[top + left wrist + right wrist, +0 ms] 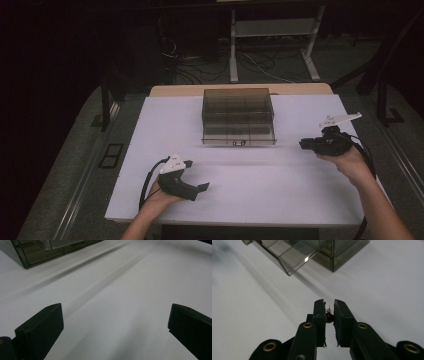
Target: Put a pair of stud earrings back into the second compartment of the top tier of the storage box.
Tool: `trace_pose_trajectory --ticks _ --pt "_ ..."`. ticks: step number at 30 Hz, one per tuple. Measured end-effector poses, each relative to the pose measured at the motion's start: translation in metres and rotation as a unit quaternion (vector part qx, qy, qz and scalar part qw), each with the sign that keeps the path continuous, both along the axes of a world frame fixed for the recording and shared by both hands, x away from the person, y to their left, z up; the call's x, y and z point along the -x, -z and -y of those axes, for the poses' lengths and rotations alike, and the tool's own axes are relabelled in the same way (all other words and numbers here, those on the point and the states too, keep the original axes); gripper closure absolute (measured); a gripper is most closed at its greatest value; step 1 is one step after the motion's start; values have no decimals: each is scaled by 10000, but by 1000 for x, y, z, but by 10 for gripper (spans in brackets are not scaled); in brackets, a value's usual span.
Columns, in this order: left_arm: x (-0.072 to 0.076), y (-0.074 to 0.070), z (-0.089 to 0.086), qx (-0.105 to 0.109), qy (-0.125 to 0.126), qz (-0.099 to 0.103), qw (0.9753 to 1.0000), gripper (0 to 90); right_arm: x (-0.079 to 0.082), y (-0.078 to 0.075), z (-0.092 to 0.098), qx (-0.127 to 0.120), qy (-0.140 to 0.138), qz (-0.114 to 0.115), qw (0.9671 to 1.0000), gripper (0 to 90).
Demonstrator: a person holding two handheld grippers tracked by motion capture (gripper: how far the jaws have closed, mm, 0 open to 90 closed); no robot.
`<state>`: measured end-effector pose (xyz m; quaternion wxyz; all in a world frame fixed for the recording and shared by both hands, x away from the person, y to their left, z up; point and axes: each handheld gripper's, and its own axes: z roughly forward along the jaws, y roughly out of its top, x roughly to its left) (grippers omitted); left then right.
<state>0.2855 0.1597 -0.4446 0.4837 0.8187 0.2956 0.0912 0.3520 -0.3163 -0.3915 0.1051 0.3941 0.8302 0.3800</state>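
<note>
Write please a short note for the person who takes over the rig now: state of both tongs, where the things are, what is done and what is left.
Left tongs: open and empty, low over the white table, at its near left.
Right tongs: shut on a small dark round object with a thin wire tip; I cannot tell what it is. They are at the right of the table.
Smoky transparent plastic drawer box: at the far middle of the table, with its bottom drawer pulled out.
Done: drawer open, small object picked up.
Left, probably: place the object in the open drawer, then push the drawer shut.
</note>
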Motion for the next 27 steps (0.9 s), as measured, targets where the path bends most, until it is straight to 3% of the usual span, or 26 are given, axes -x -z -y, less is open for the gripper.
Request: trace_pose_trajectory --ticks 11,27 --pt "0 -1 0 13 -13 -19 10000 0 -6 -17 -15 -207 -204 103 9995 791" --pt "0 -1 0 -14 3 -9 10000 0 -18 -36 -49 -303 -576 271 9975 790"
